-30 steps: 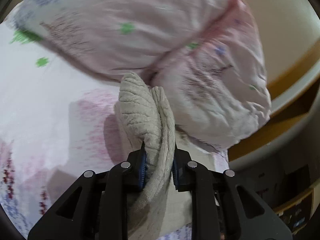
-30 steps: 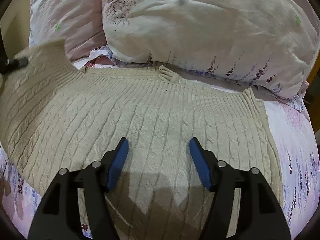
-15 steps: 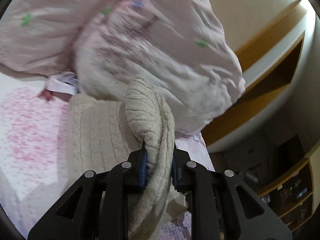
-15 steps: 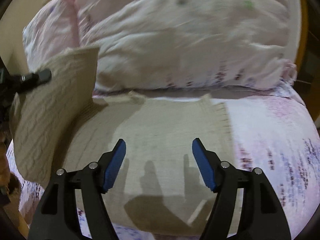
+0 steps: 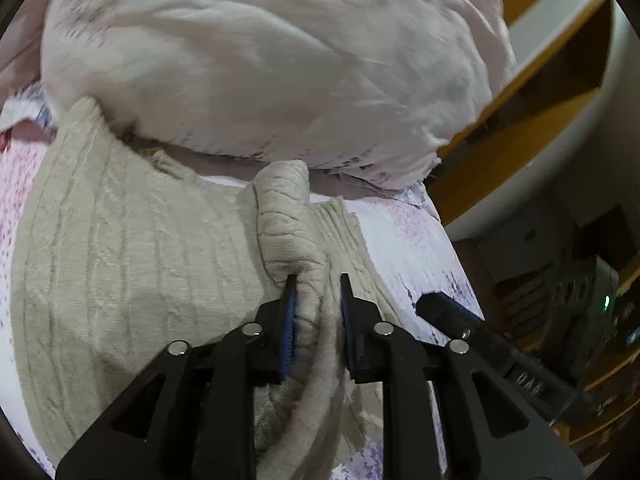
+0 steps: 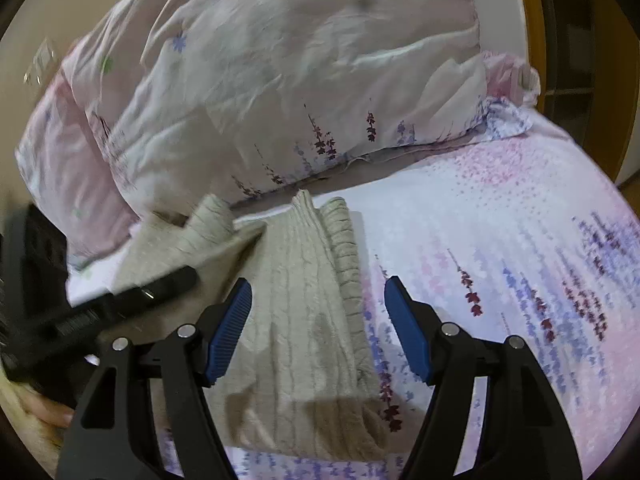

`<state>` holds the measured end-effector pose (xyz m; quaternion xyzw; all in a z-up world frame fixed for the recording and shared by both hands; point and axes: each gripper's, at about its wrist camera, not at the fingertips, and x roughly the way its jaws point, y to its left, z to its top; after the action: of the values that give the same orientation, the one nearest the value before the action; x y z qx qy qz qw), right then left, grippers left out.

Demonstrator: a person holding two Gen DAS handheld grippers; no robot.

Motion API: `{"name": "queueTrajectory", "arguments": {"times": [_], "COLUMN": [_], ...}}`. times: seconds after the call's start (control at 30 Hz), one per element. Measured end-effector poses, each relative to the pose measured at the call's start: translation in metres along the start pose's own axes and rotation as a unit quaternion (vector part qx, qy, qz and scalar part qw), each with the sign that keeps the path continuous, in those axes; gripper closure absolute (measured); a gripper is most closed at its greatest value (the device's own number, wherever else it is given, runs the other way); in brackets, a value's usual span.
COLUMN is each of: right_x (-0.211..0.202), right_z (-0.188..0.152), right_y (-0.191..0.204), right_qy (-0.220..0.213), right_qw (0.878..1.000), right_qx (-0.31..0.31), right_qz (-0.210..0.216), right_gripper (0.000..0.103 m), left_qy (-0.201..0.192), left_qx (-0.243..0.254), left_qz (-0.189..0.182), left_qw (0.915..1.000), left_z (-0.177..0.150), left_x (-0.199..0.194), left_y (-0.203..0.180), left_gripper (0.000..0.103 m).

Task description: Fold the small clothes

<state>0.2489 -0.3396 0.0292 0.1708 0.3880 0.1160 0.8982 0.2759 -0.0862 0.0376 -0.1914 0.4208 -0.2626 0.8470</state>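
Left wrist: left tool (image 5: 316,298) clamps sweater (image 5: 132,248) fold

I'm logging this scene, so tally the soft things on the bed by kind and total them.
Beige cable-knit sweater: 1
Pale pink floral pillows, front and back left: 2
Floral bedsheet: 1
Total: 4

Beige cable-knit sweater (image 6: 304,312) of thick, rough, matt wool-like yarn, thin crinkled pillow (image 6: 280,92) cloth, smooth printed bedsheet (image 6: 500,248), matt black plastic right gripper (image 6: 318,328) with ribbed blue pads (image 6: 404,328), glossy wooden headboard (image 5: 532,80)
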Motion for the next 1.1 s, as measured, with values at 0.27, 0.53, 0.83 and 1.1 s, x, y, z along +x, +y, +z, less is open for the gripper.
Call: {"name": "queueTrajectory", "arguments": {"times": [0.27, 0.53, 0.83, 1.1], "right_x": [0.021, 0.063, 0.091, 0.059], "right_z": [0.011, 0.006, 0.011, 0.022], "right_y": [0.012, 0.028, 0.029, 0.052], "right_qy": [0.087, 0.155, 0.151, 0.055], "right_qw": [0.987, 0.976, 0.974, 0.993], "right_qx": [0.038, 0.046, 0.072, -0.011], "right_qz": [0.127, 0.143, 0.153, 0.104], "right_gripper": [0.034, 0.045, 0.068, 0.086], "left_qy": [-0.033, -0.058, -0.022, -0.022], "left_qx": [-0.016, -0.092, -0.146, -0.155], "left_qz": [-0.065, 0.093, 0.047, 0.036], "left_qw": [0.9972, 0.9897, 0.9880, 0.9870], "left_z": [-0.008, -0.013, -0.024, -0.021], "left_x": [-0.072, -0.107, -0.087, -0.078], "left_y": [0.019, 0.097, 0.128, 0.119], "left_gripper": [0.032, 0.031, 0.029, 0.026]}}
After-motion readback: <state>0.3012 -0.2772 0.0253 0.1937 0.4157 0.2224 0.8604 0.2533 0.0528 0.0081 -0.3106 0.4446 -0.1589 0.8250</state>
